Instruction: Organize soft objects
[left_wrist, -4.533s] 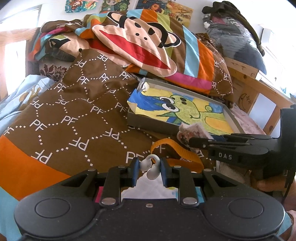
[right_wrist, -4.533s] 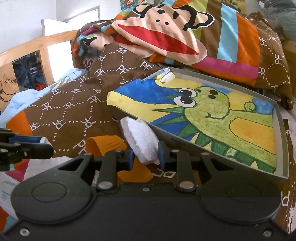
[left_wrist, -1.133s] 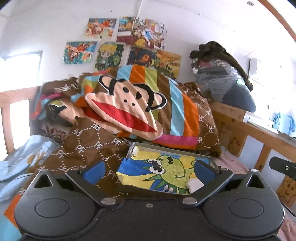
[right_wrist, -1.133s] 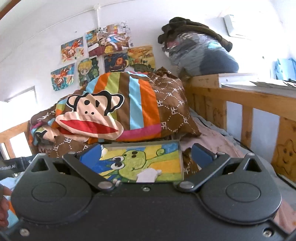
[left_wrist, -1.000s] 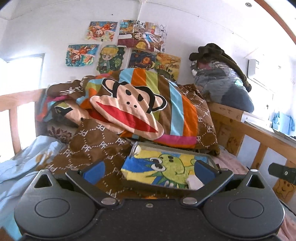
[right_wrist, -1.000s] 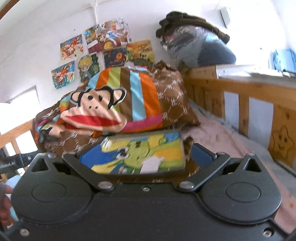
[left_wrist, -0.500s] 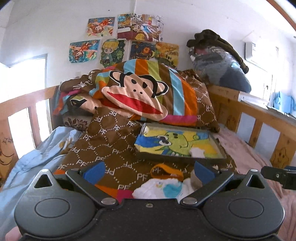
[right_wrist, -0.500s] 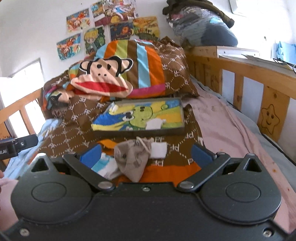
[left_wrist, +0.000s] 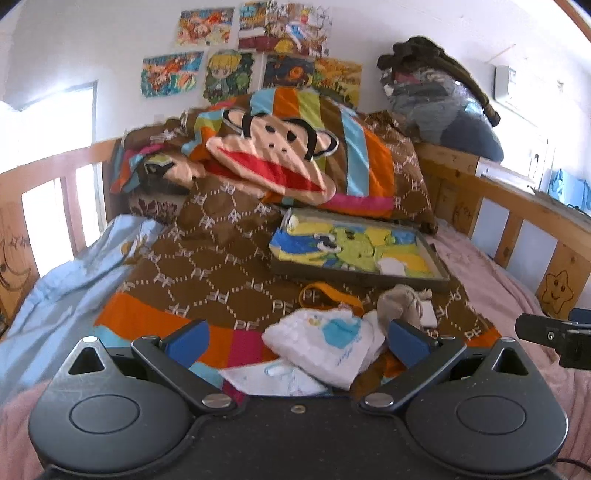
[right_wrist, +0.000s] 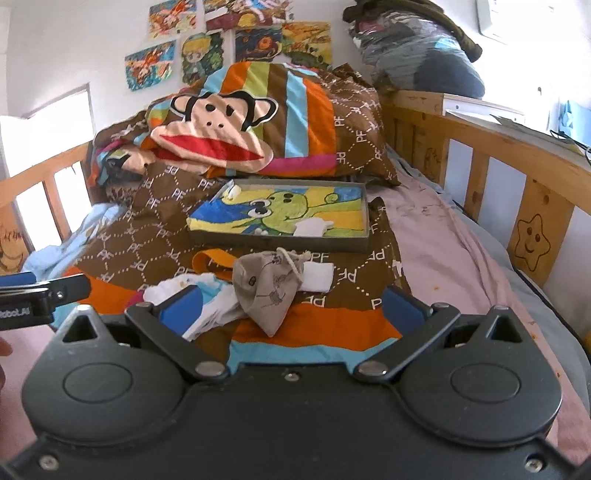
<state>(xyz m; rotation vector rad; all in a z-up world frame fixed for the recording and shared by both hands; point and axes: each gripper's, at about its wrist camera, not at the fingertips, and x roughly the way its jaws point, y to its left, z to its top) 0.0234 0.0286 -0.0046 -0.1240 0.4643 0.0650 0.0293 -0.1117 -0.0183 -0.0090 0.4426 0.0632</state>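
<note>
Beige cloth is bunching into a small drawstring pouch (right_wrist: 271, 295) that is lying on the brown patterned quilt (right_wrist: 155, 236) just in front of the grey tray (right_wrist: 280, 243), the landmark for everything else. Touching the pouch on the side toward the wooden bed rail (right_wrist: 491, 155) is lying a folded white cloth (right_wrist: 317, 277); on the pouch's other side a white garment with a blue print (left_wrist: 325, 343) is slumping, and between that garment and the tray's front wall an orange strap (left_wrist: 325, 291) is looping. Inside the tray, on its dinosaur picture, one white piece (right_wrist: 312, 227) is already resting near the front wall, and a second small white item (right_wrist: 233, 191) is sitting in the far corner, so the tray is probably serving as the collecting place.

Both tools are hanging above the bed on the near side of the tray, well apart from it. The left gripper (left_wrist: 295, 339) is showing its jaws spread wide with nothing between them, framing the garment. The right gripper (right_wrist: 291, 306) is likewise holding its jaws wide apart and empty, bracketing the pouch, probably lining up for the next pick. Three soft things outside the tray are waiting to be sorted.
</note>
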